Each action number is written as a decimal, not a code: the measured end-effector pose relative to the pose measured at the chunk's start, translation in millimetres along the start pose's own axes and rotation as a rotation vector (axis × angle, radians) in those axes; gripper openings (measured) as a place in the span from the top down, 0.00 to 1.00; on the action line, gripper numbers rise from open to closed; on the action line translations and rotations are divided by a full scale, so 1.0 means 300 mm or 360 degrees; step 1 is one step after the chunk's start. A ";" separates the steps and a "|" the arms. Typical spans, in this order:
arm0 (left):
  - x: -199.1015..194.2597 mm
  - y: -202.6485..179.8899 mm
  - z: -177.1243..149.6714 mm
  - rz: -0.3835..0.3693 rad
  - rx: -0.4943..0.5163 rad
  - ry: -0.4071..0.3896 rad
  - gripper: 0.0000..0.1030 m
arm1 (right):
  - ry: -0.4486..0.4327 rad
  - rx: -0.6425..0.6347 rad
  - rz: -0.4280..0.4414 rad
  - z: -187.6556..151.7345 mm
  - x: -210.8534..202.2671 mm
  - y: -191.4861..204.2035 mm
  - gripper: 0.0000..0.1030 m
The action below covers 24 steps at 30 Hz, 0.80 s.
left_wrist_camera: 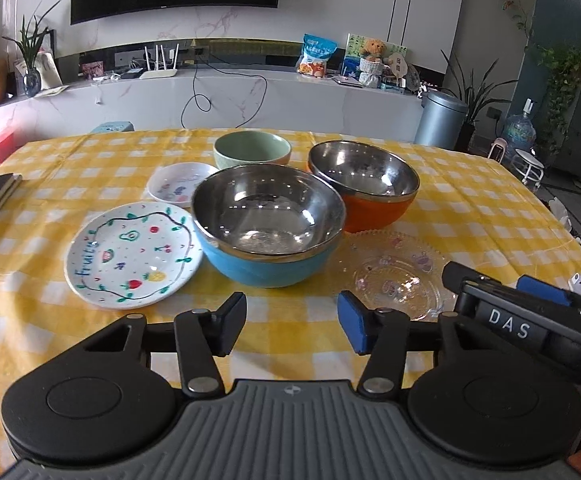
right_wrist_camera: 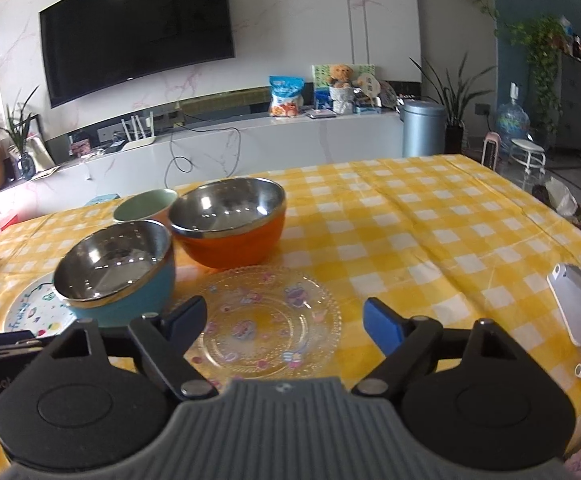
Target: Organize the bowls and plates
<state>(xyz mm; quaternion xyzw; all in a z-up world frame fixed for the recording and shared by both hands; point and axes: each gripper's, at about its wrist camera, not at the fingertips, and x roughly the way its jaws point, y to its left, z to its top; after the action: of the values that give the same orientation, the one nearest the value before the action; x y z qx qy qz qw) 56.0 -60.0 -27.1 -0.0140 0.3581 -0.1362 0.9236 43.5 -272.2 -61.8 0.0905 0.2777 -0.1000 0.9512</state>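
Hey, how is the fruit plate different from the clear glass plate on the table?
The fruit plate is opaque white with painted fruit, a green vine and blue lettering; the glass plate is see-through, so the yellow check cloth shows through it, and it carries small pink and purple figures. The fruit plate has a smooth rim; the glass plate's rim is ridged. The fruit plate lies left of the blue bowl, the glass plate right of it. Both lie flat and empty.

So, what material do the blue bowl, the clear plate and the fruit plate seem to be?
Blue bowl: probably steel inside, shiny with mirror-like reflections; the matte blue shell may be plastic or a coating. Clear plate: glass or clear plastic, as the tablecloth shows through its ridged pattern. Fruit plate: likely glazed ceramic, glossy white with painted pictures.
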 end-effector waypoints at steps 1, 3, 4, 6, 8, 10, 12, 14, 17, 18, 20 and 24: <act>0.019 -0.007 0.002 -0.0016 -0.0015 0.0004 0.45 | 0.0010 0.0017 -0.0005 -0.001 0.012 -0.011 0.30; 0.052 -0.018 0.004 -0.0040 -0.0031 0.0009 0.52 | 0.0033 0.0051 -0.0009 -0.002 0.042 -0.026 0.35; 0.068 -0.024 0.004 -0.0049 -0.0032 0.0015 0.56 | 0.0042 0.0070 -0.0011 -0.002 0.058 -0.031 0.39; 0.096 -0.027 -0.003 -0.0072 -0.0032 0.0030 0.60 | 0.0054 0.0095 -0.0018 -0.003 0.076 -0.044 0.46; 0.122 -0.024 -0.014 -0.0089 -0.0039 0.0040 0.66 | 0.0083 0.0120 -0.0019 -0.004 0.102 -0.051 0.53; 0.149 -0.020 -0.018 -0.0108 -0.0061 0.0063 0.69 | 0.0106 0.0135 -0.0004 -0.006 0.129 -0.054 0.61; 0.163 -0.011 -0.016 -0.0147 -0.0097 0.0062 0.71 | 0.0120 0.0133 0.0004 -0.008 0.149 -0.054 0.65; 0.171 -0.006 -0.014 -0.0167 -0.0101 0.0047 0.71 | 0.0131 0.0141 0.0017 -0.009 0.167 -0.052 0.71; 0.194 0.002 -0.009 -0.0182 -0.0116 0.0058 0.71 | 0.0143 0.0143 0.0011 -0.009 0.188 -0.050 0.71; 0.202 0.006 -0.007 -0.0187 -0.0120 0.0061 0.71 | 0.0147 0.0142 0.0006 -0.009 0.196 -0.051 0.71; 0.212 0.011 -0.007 -0.0199 -0.0113 0.0060 0.71 | 0.0142 0.0148 -0.0004 -0.006 0.205 -0.056 0.72; 0.235 0.007 -0.008 -0.0239 -0.0096 0.0052 0.71 | 0.0145 0.0209 -0.0032 0.003 0.219 -0.084 0.72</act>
<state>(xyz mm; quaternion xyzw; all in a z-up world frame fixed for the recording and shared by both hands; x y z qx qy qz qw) 104.7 -76.3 -75.6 -0.0663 0.3749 -0.1944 0.9040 92.2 -306.0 -99.8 0.1543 0.3145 -0.1233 0.9285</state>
